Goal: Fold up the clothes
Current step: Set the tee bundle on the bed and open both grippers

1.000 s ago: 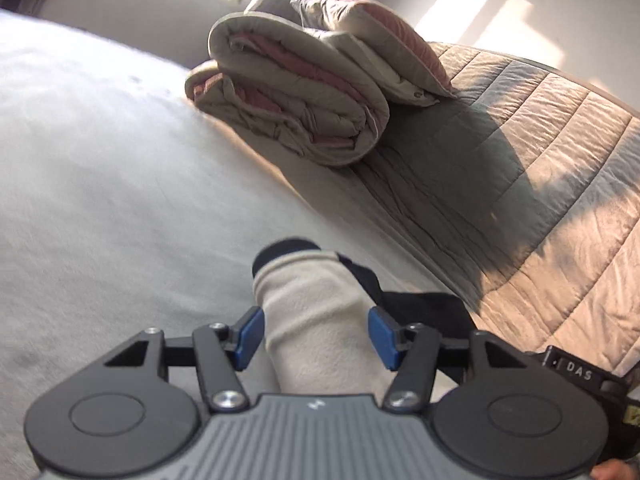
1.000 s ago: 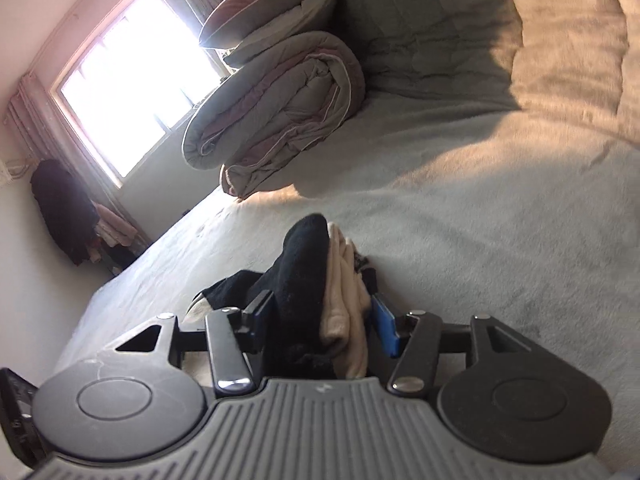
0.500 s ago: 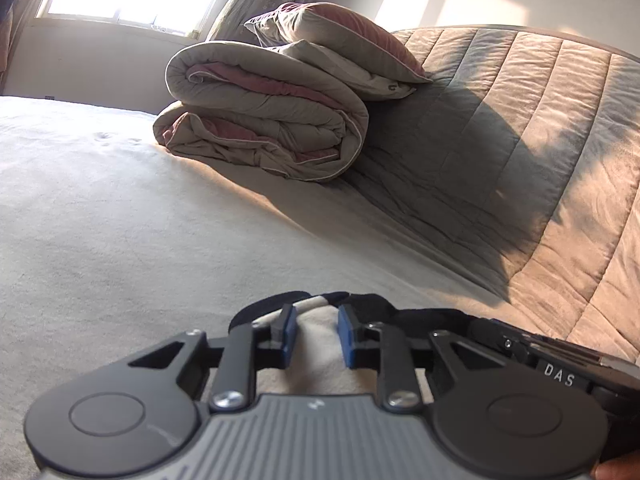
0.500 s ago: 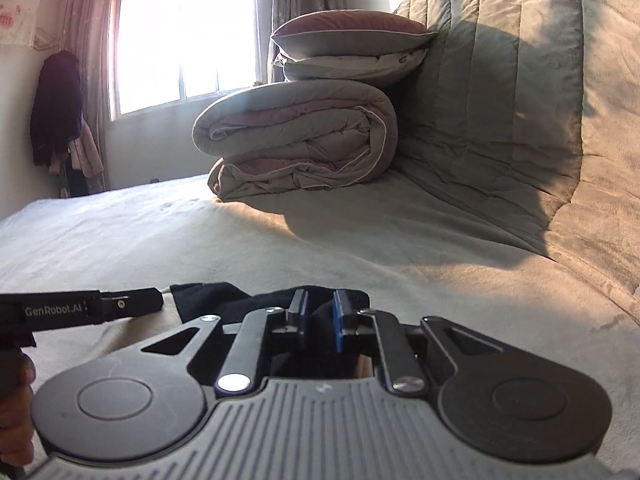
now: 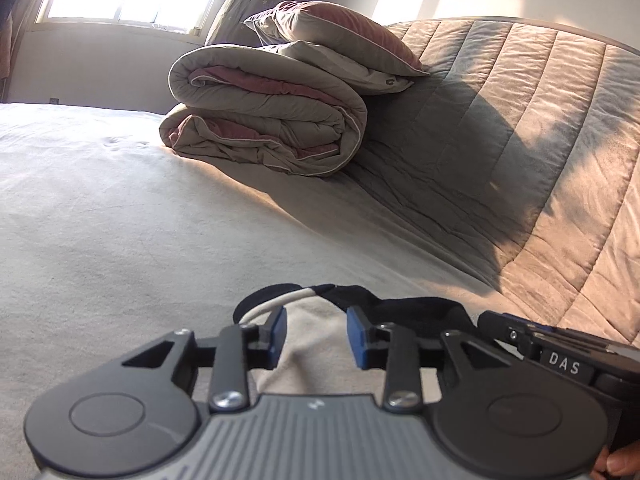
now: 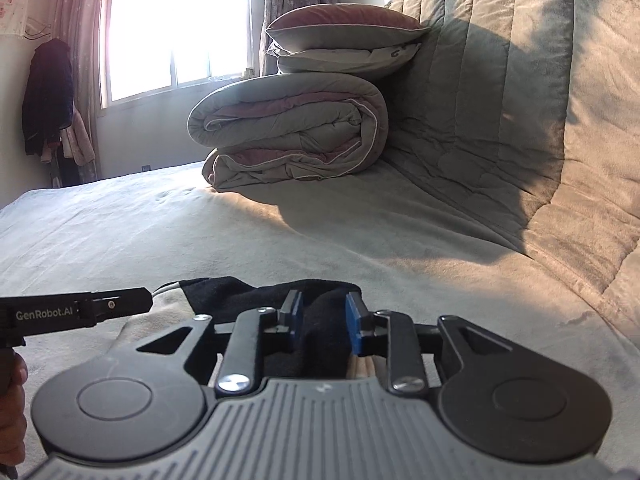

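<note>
A folded garment, cream [image 5: 308, 364] with black parts [image 5: 416, 312], lies flat on the grey bed [image 5: 120, 220]. My left gripper [image 5: 316, 332] hangs low over its cream side, open, with the blue pads apart on either side of the cloth. In the right wrist view the black part [image 6: 224, 292] of the same garment lies under my right gripper [image 6: 322, 316], which is open with dark cloth between its pads. Each gripper shows in the other's view: the right one [image 5: 560, 348] and the left one [image 6: 80, 308].
A rolled grey and pink quilt [image 5: 272, 120] with pillows [image 5: 340, 36] on top lies at the far end against the quilted headboard [image 5: 520, 140]. A bright window [image 6: 176, 28] and a hanging dark coat [image 6: 46, 96] are behind. A hand [image 6: 12, 400] holds the left gripper.
Both grippers came down from a tilted, raised pose to the bed with the garment. Their fingers closed in half a second ago and have since spread apart again.
</note>
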### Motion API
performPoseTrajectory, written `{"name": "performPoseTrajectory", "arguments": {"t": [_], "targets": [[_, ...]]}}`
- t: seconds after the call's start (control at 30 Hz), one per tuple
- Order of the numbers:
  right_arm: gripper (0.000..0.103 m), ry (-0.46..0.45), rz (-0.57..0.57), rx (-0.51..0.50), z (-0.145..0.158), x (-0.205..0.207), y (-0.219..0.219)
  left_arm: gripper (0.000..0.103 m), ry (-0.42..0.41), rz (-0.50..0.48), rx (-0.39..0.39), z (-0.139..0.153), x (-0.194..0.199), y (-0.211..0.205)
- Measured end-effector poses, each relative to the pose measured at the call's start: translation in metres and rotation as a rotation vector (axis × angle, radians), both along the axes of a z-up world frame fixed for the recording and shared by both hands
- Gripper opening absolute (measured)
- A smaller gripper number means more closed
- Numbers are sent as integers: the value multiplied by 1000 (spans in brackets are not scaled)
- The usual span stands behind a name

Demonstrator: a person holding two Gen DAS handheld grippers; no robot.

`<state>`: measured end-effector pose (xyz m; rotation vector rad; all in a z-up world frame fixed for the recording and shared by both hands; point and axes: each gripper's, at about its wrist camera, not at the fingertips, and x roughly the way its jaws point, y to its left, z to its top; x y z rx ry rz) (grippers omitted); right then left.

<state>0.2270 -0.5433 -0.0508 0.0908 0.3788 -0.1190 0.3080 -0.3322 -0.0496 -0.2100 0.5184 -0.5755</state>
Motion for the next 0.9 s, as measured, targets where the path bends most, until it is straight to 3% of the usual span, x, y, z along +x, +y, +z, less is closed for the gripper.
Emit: {"name": "performPoseTrajectory", "arguments": {"t": [0.17, 0.27, 0.37, 0.73, 0.9], "targets": [[29, 38, -1, 24, 13, -18, 14, 34, 38, -24, 50, 9, -29, 5], [30, 59, -7, 32, 26, -32, 23, 42, 105, -18, 89, 20, -44, 13], [46, 74, -25, 48, 41, -49, 34, 48, 145, -11, 123, 32, -61, 24], [58, 140, -18, 16, 89, -113, 91, 70, 231, 61, 232, 80, -127, 75], [78, 156, -24, 39, 106, -141, 122, 86, 258, 97, 276, 97, -155, 99]]}}
